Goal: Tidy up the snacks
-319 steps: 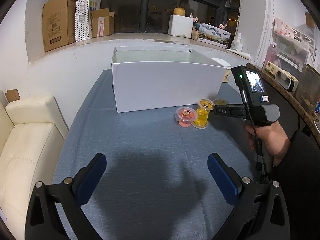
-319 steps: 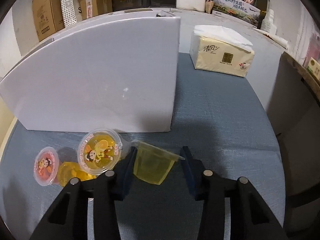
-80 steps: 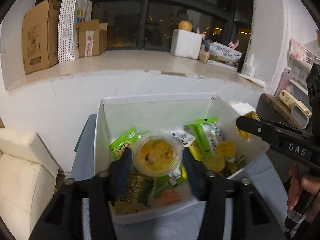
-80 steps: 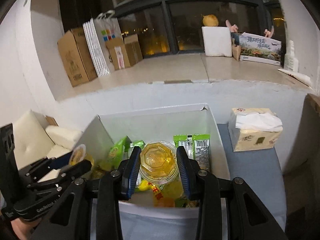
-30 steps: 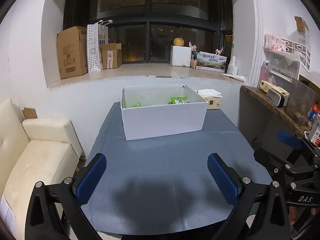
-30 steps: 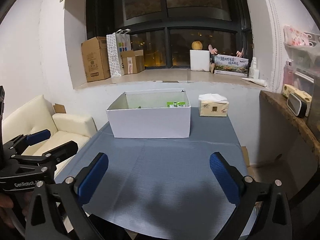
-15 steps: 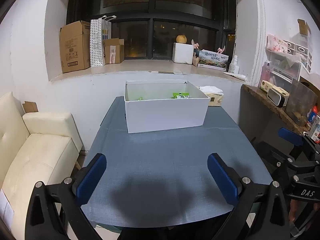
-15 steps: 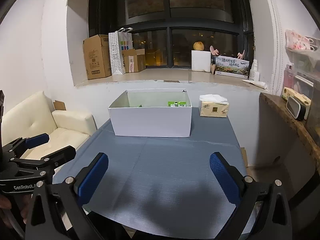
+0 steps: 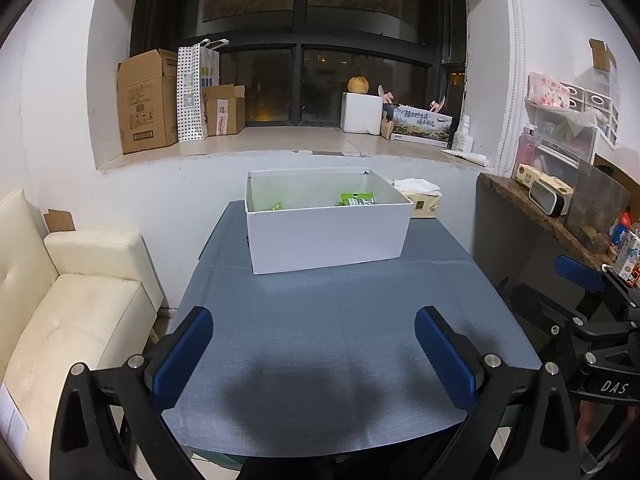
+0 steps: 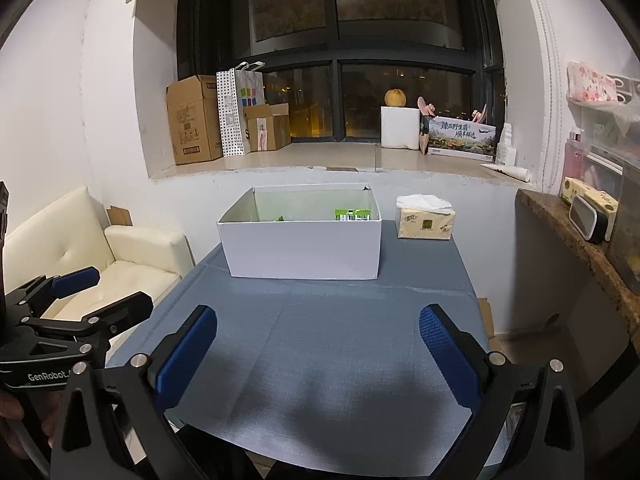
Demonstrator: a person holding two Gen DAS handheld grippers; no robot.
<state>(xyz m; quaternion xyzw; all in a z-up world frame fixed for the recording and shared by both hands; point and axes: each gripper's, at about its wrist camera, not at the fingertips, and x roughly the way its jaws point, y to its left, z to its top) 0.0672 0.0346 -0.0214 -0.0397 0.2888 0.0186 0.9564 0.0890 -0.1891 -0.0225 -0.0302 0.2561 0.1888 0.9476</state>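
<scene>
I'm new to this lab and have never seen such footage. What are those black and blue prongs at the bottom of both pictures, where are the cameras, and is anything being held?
No robot arm is involved: a person holds a two-finger gripper in each hand, and a fisheye camera on each one looks forward along its fingers. The prongs are those fingers with blue pads.

One picture comes from the left gripper, the other from the right gripper. Each camera also catches the other tool at the picture's edge.

Both look across a table with a grey-blue cloth. On it stands an open white box with green snack packets showing above its rim. A tissue pack sits to the box's right.

Both grippers are open and empty, hanging over the near end of the table. No loose snacks show on the cloth.
</scene>
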